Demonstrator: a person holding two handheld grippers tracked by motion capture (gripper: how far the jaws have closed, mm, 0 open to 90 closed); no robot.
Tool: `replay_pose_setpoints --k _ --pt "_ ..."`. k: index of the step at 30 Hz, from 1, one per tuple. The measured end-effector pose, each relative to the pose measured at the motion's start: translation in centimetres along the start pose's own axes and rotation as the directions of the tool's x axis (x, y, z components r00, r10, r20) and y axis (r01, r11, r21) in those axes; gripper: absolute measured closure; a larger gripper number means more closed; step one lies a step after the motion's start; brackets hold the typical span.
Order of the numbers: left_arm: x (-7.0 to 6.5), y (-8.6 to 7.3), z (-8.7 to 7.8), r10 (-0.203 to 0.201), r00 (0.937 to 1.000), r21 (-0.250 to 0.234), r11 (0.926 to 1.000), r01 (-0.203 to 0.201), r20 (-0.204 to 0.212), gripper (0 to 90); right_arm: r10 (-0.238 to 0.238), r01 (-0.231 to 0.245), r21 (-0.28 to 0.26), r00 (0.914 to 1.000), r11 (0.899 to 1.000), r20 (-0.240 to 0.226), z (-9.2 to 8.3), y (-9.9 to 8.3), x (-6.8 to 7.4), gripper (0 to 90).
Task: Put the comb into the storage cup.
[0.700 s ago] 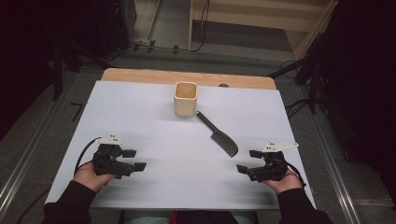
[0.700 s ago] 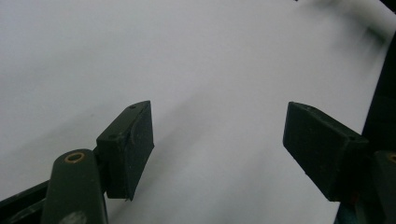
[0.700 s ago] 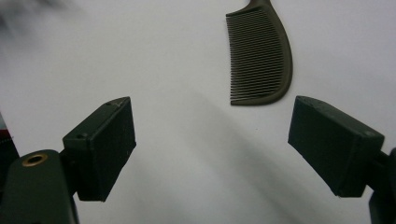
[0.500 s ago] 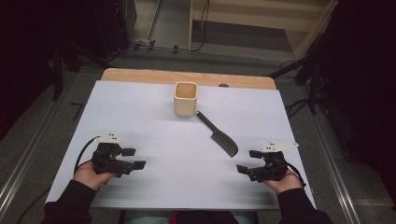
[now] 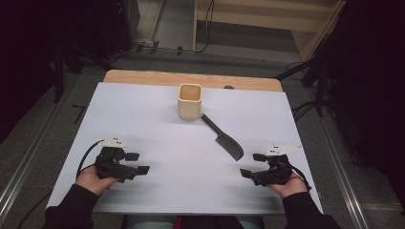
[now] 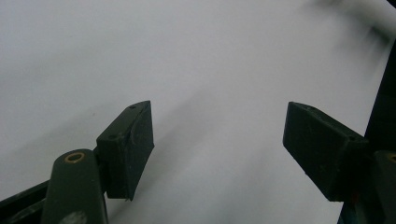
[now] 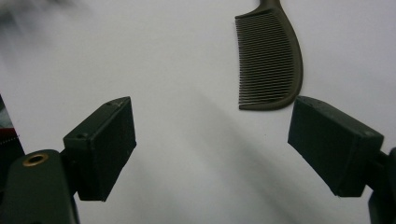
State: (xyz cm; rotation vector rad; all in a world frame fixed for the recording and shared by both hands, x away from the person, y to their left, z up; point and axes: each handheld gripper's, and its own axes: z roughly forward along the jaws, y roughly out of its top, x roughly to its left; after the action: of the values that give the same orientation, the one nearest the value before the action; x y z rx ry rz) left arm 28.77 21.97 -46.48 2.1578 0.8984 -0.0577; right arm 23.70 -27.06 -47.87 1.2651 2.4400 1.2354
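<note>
A black comb [image 5: 223, 138] lies on the white table top [image 5: 143, 114], its handle pointing toward a cream square cup [image 5: 190, 100] that stands upright at the back middle. My left gripper [image 5: 138, 162] rests low at the front left, open, with only bare white surface between its jaws [image 6: 219, 140]. At the front right my right gripper [image 5: 251, 165] is open too and holds nothing. In the right gripper view the comb's toothed end [image 7: 268, 60] lies just beyond the gripper [image 7: 212, 140], apart from both pads.
A strip of wooden table edge [image 5: 191, 78] shows behind the white sheet. Metal rails run along both sides of the table. Cables [image 5: 305, 109] trail on the floor at the right, and a wooden shelf unit [image 5: 267, 19] stands behind.
</note>
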Motion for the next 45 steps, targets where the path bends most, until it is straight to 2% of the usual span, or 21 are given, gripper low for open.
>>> replay_pose_setpoints --k 20,34,41,45 --pt "-0.1 0.1 0.0 0.006 1.0000 0.002 1.0000 -0.006 -0.001 25.2 0.003 -0.003 0.002 1.0000 1.000 0.006 -0.1 0.0 0.0 13.3" --pt "-0.1 0.1 0.0 0.006 1.0000 0.005 1.0000 -0.006 -0.002 25.2 0.023 -0.023 -0.011 0.9997 1.000 0.009 -0.4 0.2 -0.3 13.3" --pt "0.0 0.1 0.0 0.006 1.0000 0.008 0.9999 -0.006 -0.003 25.3 0.019 -0.018 -0.043 0.9995 0.999 0.026 -0.8 0.6 -0.6 13.3" --pt "-0.1 0.1 0.1 0.003 1.0000 0.005 1.0000 -0.003 -0.002 25.3 0.033 -0.030 -0.054 0.9982 0.998 0.051 -1.0 1.3 -1.1 13.2"
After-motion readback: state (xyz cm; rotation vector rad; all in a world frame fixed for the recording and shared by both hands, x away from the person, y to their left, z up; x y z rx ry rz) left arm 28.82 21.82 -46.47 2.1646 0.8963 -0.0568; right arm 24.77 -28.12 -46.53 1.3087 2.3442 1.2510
